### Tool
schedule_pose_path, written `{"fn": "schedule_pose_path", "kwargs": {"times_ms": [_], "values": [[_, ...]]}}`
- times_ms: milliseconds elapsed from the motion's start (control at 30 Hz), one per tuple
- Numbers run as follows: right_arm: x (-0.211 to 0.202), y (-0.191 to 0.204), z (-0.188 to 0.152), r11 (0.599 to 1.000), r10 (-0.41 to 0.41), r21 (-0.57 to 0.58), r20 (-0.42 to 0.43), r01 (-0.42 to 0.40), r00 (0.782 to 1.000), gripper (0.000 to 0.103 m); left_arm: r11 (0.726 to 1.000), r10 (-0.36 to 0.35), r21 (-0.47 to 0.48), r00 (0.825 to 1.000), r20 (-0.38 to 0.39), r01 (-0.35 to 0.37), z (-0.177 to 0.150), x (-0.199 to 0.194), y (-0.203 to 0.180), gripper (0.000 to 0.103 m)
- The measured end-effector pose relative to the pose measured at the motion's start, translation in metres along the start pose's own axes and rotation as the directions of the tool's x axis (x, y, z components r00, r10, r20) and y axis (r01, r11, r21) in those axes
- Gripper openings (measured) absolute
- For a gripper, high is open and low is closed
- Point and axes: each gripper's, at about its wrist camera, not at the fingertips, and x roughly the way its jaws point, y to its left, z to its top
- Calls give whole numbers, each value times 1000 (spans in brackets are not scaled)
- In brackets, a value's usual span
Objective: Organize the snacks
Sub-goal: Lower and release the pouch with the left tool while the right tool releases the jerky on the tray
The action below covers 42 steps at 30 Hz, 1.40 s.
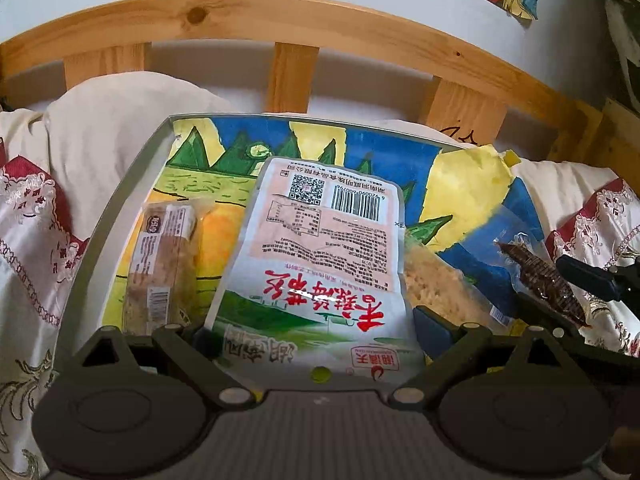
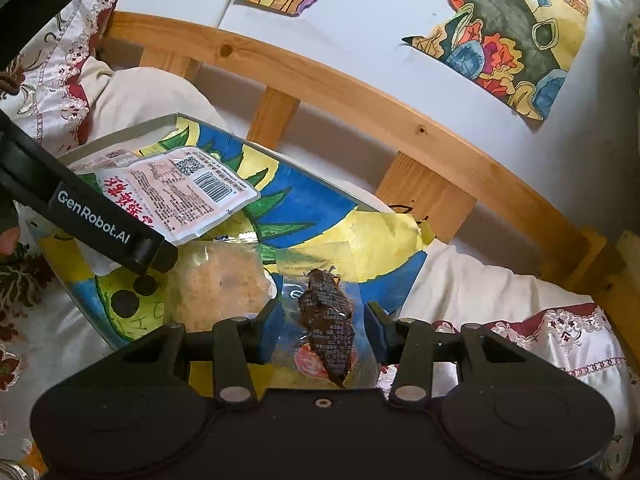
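A tray (image 1: 120,208) with a painted floor lies on the bed. My left gripper (image 1: 316,334) is shut on a large white and pink snack packet (image 1: 320,248) with red lettering, held tilted over the tray's middle. Beside it in the tray lie a long bar-shaped packet (image 1: 164,264) on the left and a crumbly yellow cake packet (image 1: 440,288) on the right. My right gripper (image 2: 324,328) is shut on a clear packet holding a dark brown snack (image 2: 328,320), above the tray's right edge. The large packet (image 2: 180,188) and cake packet (image 2: 220,280) also show there.
A wooden slatted headboard (image 1: 292,12) runs behind the tray, with a cream pillow (image 1: 120,120) under it. Embroidered white and maroon bedding (image 1: 32,240) lies on both sides. Paintings (image 2: 512,52) hang on the white wall. A fingertip (image 2: 8,236) shows at the left edge.
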Motion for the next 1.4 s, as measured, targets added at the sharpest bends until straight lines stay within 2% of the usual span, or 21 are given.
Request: {"fn": "schedule_pose_path", "kwargs": {"times_ms": [733, 967, 1167, 1300, 1400], "values": [[6, 0, -1, 1000, 2, -6, -33, -2, 999, 48, 1000, -9, -17, 999, -39, 9, 2, 4, 1, 98], [6, -1, -2, 1000, -5, -2, -37, 5, 999, 66, 1000, -10, -19, 999, -41, 9, 3, 3, 2, 100], [7, -3, -3, 1000, -17, 2, -39, 17, 999, 77, 1000, -12, -30, 999, -49, 11, 4, 3, 3, 102], [8, -4, -3, 1000, -22, 4, -40, 22, 999, 90, 1000, -2, -31, 998, -56, 0, 4, 1, 2, 102], [8, -4, -4, 1000, -26, 3, -35, 26, 999, 96, 999, 1, -44, 999, -52, -4, 5, -3, 3, 102]]}}
